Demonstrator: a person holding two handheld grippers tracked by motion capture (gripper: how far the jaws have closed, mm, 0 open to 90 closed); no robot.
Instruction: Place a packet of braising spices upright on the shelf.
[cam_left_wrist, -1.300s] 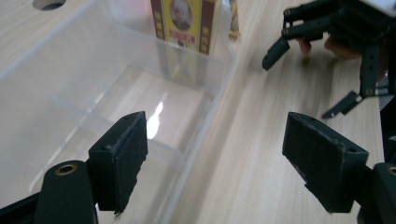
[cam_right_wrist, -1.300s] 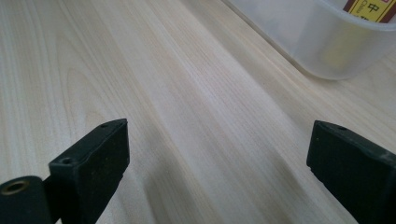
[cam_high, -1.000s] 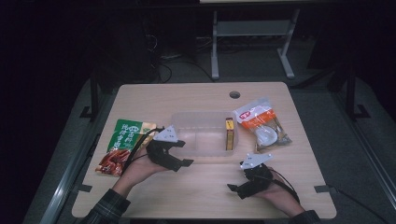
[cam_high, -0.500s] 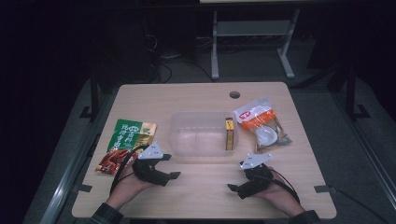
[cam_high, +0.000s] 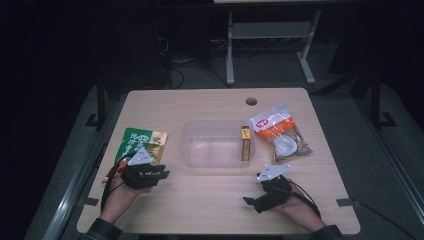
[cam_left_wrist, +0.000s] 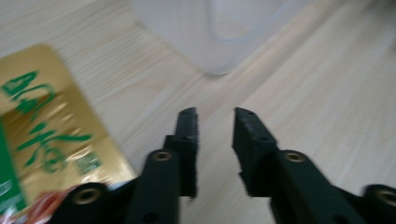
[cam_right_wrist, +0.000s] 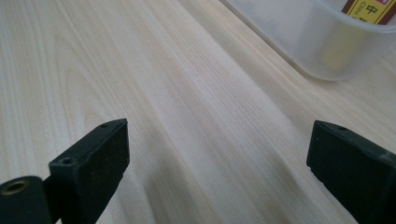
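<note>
A pale wooden table (cam_high: 210, 200) with rounded corners and a round cable hole (cam_high: 251, 101) near its far edge stands in a dark room. Grey floor lies around it, and a light metal frame (cam_high: 270, 35) rises behind it, with cables on the floor beside that.

Near the middle of the table sits a clear plastic tub (cam_high: 215, 145). A yellow box (cam_high: 245, 144) stands on edge against its right inner wall.

A green and gold snack packet (cam_high: 142, 142) lies flat to the left of the tub, just apart from it. To the right of the tub lies a clear bag with an orange and white label (cam_high: 281, 134).

The left gripper (cam_high: 159, 174) rests at the near left of the table, just beside the near edge of the snack packet. Its jaws have just been closing. In the left gripper view they stand a narrow gap apart, with only bare wood between them and the packet (cam_left_wrist: 42, 126) off to their left.

The right gripper (cam_high: 257, 201) sits low at the near right, in front of the tub's right corner. In the right gripper view its jaws are spread wide over bare table and grasp nothing, with the tub (cam_right_wrist: 308, 42) ahead.
</note>
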